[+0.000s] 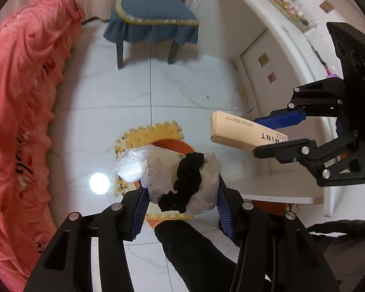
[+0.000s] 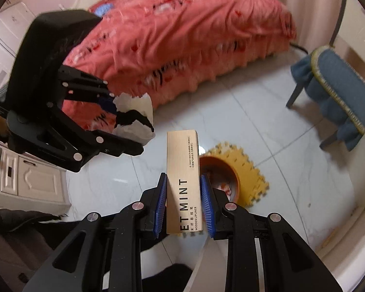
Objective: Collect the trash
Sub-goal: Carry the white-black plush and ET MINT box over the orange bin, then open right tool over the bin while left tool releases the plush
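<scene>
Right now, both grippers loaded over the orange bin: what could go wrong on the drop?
1. The left gripper holds a loose wad of tissue with a black scrap draped over it; pieces could separate and land on the yellow mat or floor instead.
2. The right gripper grips the long box near one end; it looks offset from the orange bin and may tip past the rim.
3. The grippers are close together and could collide.
</scene>
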`<action>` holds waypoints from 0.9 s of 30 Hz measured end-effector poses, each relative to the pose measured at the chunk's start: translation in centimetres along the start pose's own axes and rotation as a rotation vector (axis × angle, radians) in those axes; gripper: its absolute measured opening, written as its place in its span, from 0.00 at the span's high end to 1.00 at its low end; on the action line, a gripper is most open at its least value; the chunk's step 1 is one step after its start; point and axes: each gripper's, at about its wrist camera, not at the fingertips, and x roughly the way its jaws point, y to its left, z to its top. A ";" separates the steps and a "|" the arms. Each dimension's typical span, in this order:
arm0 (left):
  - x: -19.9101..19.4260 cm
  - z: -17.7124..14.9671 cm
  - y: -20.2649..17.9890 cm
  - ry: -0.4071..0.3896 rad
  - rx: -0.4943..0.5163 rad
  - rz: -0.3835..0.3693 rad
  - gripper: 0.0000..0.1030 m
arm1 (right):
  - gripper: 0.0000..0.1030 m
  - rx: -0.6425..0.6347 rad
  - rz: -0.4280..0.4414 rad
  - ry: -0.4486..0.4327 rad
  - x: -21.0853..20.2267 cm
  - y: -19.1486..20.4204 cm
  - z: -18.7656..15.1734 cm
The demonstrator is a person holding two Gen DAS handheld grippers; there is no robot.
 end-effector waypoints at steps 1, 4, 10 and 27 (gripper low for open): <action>0.8 0.0 0.3 0.012 -0.003 -0.010 0.50 | 0.73 0.003 -0.002 0.024 1.1 -0.3 0.1; 2.8 -0.1 1.1 0.047 -0.004 -0.035 0.50 | 0.73 0.029 0.004 0.071 3.5 -1.2 -0.1; 5.4 -0.2 1.6 0.089 0.002 -0.061 0.41 | 0.69 0.091 0.009 0.142 7.5 -2.8 -0.2; 3.2 0.1 -0.2 0.083 0.047 -0.012 0.25 | 0.45 0.162 0.016 0.063 3.9 -3.2 -0.6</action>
